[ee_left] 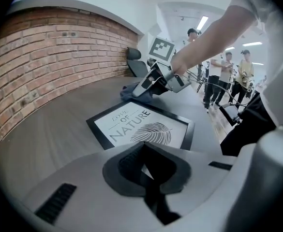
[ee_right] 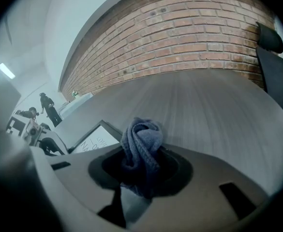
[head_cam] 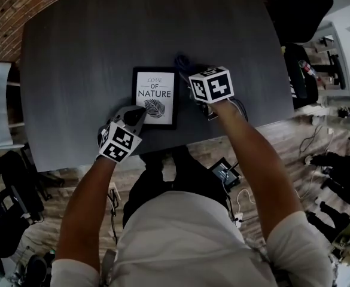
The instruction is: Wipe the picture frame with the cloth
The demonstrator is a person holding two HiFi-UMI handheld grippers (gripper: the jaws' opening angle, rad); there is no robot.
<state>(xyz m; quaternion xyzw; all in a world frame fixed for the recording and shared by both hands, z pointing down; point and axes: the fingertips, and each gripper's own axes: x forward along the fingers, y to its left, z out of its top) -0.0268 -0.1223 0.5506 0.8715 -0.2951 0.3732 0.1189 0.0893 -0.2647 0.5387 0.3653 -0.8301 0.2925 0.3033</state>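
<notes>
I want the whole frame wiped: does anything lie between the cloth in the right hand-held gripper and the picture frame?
Nothing visible lies between the cloth and the picture frame. Only the shut left hand-held gripper sits over the frame's near left corner.

Dark grey wood-grain table [head_cam: 73,70], black picture frame [head_cam: 157,88] lying flat near its front edge

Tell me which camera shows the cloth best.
Right gripper view: the blue cloth sits bunched between its jaws, close up. Head view shows only a dark scrap beyond the right gripper; left gripper view, a small fold.
</notes>
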